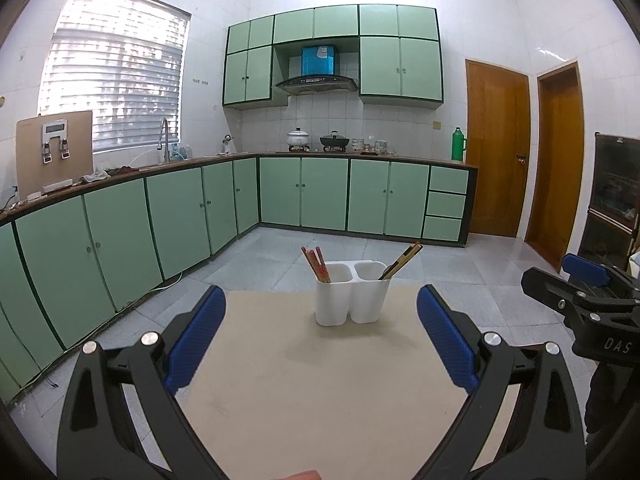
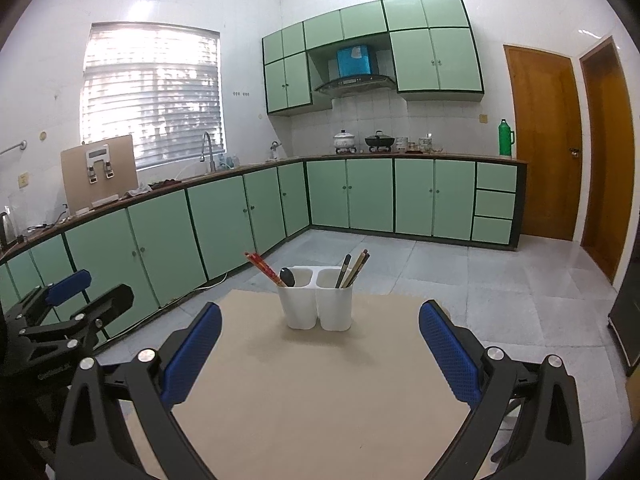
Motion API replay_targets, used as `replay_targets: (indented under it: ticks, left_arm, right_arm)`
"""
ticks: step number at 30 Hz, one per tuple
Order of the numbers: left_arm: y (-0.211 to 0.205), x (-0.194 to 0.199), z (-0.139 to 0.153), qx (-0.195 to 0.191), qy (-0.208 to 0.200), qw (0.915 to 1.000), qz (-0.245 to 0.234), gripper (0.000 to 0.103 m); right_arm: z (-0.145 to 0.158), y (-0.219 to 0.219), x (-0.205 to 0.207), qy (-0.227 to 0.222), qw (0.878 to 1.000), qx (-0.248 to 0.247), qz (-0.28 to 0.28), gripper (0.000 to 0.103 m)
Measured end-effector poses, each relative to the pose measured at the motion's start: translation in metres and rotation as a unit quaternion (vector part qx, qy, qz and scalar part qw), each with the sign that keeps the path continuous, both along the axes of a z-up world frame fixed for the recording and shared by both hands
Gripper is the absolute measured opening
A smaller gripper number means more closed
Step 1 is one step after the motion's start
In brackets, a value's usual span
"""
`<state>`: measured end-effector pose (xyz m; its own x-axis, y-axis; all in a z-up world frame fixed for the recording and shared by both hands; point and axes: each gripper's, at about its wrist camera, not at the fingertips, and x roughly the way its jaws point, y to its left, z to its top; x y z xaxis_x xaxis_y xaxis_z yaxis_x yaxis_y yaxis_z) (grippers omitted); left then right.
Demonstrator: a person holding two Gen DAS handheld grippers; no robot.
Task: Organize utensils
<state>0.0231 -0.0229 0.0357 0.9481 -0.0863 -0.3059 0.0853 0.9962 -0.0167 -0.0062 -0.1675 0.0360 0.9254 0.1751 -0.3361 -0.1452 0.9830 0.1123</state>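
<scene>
On the table (image 1: 320, 392): white two-cup holder (image 1: 351, 295), both grippers gaping, empty.
Red chopsticks (image 1: 316, 264) left cup; dark chopsticks (image 1: 402, 266) right.

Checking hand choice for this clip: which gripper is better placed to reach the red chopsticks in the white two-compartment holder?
Probably left. The red chopsticks stand in the left compartment of the white plastic holder; the open left gripper faces that side, while the right gripper, also open, sits further right.

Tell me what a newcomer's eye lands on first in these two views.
First, the white two-compartment utensil holder standing at the far end of the beige table: red chopsticks lean in its left cup, brown chopsticks in its right. Then the wide-open left gripper and right gripper framing it, both empty.
</scene>
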Motion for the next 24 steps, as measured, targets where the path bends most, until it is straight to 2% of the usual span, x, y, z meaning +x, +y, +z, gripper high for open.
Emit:
replay_targets:
  ticks: [24]
  left_arm:
    - [-0.0031,-0.0016,0.0071,0.001,-0.004,1.0,0.001,0.094]
  right_arm:
    - [0.0043,0.0033,-0.0058,-0.009,1.0,-0.002,-0.003,0.097]
